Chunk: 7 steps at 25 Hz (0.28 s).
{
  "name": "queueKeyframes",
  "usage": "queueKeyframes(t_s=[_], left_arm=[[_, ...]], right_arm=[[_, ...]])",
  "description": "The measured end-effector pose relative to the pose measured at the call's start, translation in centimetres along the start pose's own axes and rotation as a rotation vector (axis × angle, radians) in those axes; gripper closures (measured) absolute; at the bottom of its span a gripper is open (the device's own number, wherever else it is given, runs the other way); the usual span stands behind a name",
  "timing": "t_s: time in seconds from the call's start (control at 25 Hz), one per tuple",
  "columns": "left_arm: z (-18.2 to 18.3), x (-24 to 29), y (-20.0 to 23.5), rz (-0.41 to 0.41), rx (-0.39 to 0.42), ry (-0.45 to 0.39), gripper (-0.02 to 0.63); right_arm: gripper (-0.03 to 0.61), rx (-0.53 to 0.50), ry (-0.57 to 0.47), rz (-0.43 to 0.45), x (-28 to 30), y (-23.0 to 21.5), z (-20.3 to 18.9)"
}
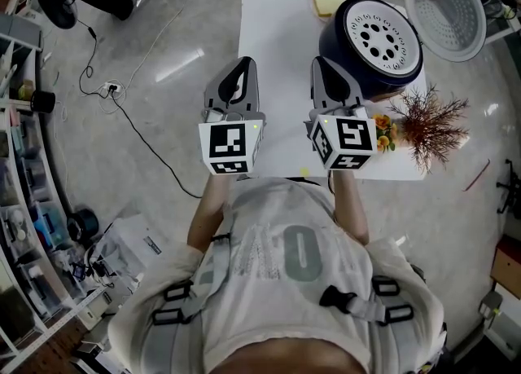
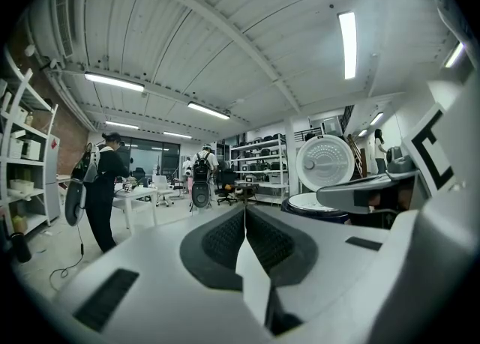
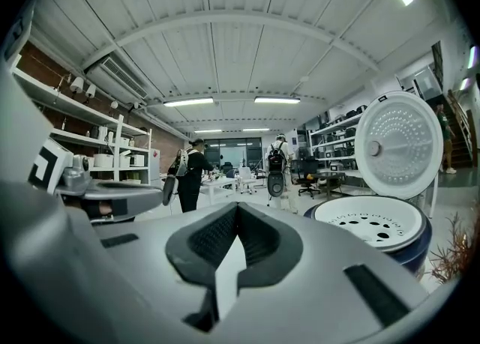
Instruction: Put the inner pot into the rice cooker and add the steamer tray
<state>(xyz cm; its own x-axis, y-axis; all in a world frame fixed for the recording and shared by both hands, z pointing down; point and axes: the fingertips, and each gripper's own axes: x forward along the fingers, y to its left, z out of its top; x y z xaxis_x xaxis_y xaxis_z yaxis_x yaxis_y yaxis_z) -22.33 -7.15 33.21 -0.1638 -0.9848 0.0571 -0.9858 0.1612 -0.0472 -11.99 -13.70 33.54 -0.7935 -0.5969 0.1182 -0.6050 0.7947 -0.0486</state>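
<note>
Right now we are holding both grippers side by side over the near part of the white table (image 1: pixel 273 55), pointing away from us across it. The left gripper (image 1: pixel 242 67) is hanging over bare tabletop. Its own view is showing its jaws (image 2: pixel 245 211) pressed together along their whole length, with nothing between them. The right gripper (image 1: pixel 320 64) is sitting just beside the near left flank of the rice cooker (image 1: pixel 335 38). Its jaws (image 3: pixel 238 207) are likewise closing on nothing, the ribbed pads meeting at the tip.

The rice cooker is standing at the far right of the table, its dark round body (image 3: pixel 415 251) lying to the right of the right gripper's jaws. The steamer tray (image 1: pixel 380 34) is resting in the cooker's mouth, a white disc with a ring of holes (image 3: pixel 373 222) filling the opening. The inner pot is lying out of sight below it, so we are not able to make it out. The lid (image 1: pixel 446 7) is standing open behind the cooker, tilted back, with its dimpled white inside (image 3: pixel 397 144) facing us.

A bunch of reddish dried twigs (image 1: pixel 429 124) is lying at the table's right edge, near the cooker, and something flat and yellow (image 1: pixel 326 2) is peeking out at the table's far edge, just beside the cooker's left
</note>
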Motion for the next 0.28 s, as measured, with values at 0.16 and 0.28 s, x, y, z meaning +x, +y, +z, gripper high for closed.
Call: queueKeyframes(t_s=[0.16, 0.28], left_arm=[[-0.45, 0.23, -0.03, 0.002, -0.005, 0.012, 0.591], [-0.40, 0.36, -0.03, 0.006, -0.009, 0.012, 0.591]], right_arm=[[0.571, -0.005, 0.003, 0.000, -0.03, -0.31, -0.03], [0.569, -0.007, 0.010, 0.000, -0.21, -0.57, -0.26]])
